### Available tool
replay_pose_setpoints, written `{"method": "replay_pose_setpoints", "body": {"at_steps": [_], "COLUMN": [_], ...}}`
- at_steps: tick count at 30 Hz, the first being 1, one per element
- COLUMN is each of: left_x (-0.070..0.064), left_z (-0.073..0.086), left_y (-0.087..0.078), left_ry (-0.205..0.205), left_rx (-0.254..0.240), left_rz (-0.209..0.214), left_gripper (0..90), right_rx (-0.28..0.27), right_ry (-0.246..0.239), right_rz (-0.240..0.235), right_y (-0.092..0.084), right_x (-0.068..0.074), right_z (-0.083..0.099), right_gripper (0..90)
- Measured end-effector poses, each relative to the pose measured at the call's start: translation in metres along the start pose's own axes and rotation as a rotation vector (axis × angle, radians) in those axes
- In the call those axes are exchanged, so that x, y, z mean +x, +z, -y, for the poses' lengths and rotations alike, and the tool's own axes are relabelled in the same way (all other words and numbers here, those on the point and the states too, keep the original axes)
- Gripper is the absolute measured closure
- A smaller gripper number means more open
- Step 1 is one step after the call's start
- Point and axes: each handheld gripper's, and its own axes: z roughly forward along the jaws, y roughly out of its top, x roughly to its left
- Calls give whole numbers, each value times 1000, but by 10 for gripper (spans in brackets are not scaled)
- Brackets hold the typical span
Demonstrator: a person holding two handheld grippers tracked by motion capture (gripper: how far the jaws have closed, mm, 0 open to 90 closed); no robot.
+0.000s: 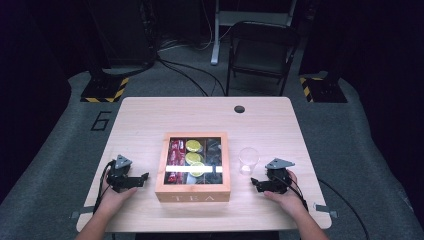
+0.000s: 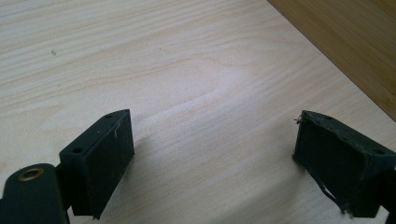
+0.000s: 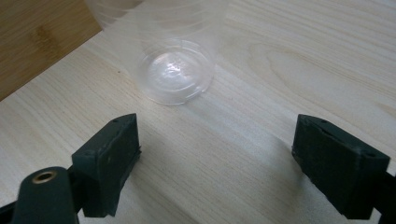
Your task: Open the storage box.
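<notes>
Start of work: I am resting my left fingers (image 1: 145, 176) at the tea box's (image 1: 192, 192) nine o'clock and my right fingers (image 1: 254, 183) at three o'clock, both spread wide, gripping nothing. Lid closed; cup (image 1: 248, 160) standing empty on the counter (image 1: 150, 112).

Bright table, dark room, soft focus up close.

In the high view the table (image 1: 150, 120) is lit from above while the floor and background sink into near black; a white glare band crosses the tea box (image 1: 193, 167) lid, and the picture is low in detail. In both gripper views the wood is evenly bright, the 2 jaws cast soft shadows and look slightly blurred, and the cup (image 3: 177, 65) shows highlights on its base, its upper wall hazy.
</notes>
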Motion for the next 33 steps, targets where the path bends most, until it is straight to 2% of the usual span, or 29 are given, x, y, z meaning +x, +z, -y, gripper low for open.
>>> {"method": "replay_pose_setpoints", "body": {"at_steps": [16,26,29,32,33], "left_x": [-5,-6,-6,-6,-7], "left_z": [2,1,1,-1,-2], "left_y": [-2,-6,-5,-6,-6], "left_ry": [2,10,5,9,2], "left_rx": [-6,31,21,41,46], "left_rz": [-7,5,0,-4,-11], "left_gripper": [116,152,152,162,170], "right_rx": [8,9,10,10,22], "right_ry": [2,12,31,17,35], "right_rz": [1,10,3,15,16], "right_y": [-1,-1,-2,-2,-3], "right_x": [0,2,3,2,3], "right_z": [0,0,-1,-1,-2], "right_gripper": [146,153,173,195,230]}}
